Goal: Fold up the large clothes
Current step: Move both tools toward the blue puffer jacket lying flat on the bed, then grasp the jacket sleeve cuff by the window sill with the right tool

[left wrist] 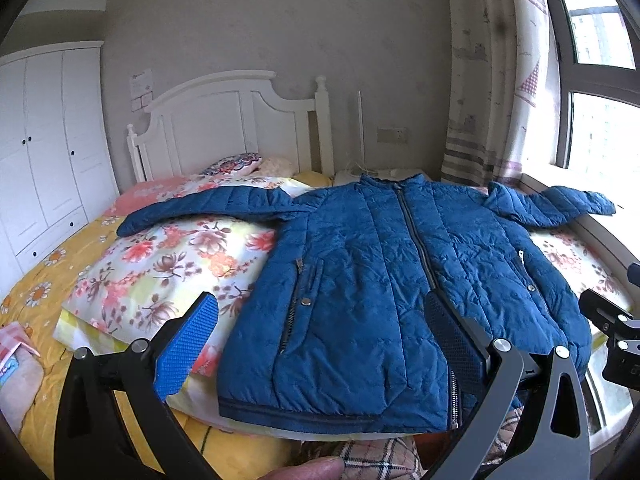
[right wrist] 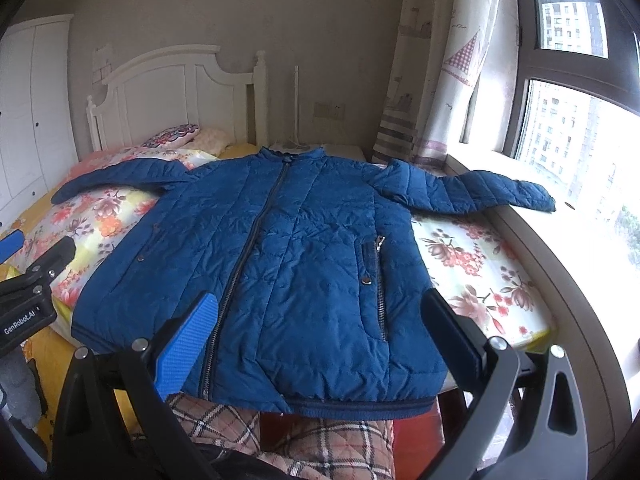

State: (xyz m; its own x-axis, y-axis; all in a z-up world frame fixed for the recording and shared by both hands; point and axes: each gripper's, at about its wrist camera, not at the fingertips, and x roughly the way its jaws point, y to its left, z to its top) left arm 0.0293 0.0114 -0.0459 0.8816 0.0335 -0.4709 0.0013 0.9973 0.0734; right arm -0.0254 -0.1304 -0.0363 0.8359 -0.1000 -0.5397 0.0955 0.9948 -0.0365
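The blue puffer jacket [right wrist: 288, 264] lies flat, zipped, sleeves spread, ready for folding. My left gripper [left wrist: 320, 344] and right gripper [right wrist: 320, 340] hover wide open, holding nothing.

The left gripper [left wrist: 320, 340] fills the lower frame of its own view, jaws spread wide and holding nothing. The right gripper [right wrist: 320, 340] does likewise, lower centre.

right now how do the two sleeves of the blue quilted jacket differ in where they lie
The left sleeve lies across the floral pillow on the bed, while the right sleeve reaches onto the pale window sill. The right sleeve's cuff lies in bright daylight; the left one's is dimmer. Both spread outward, flat and unfolded.
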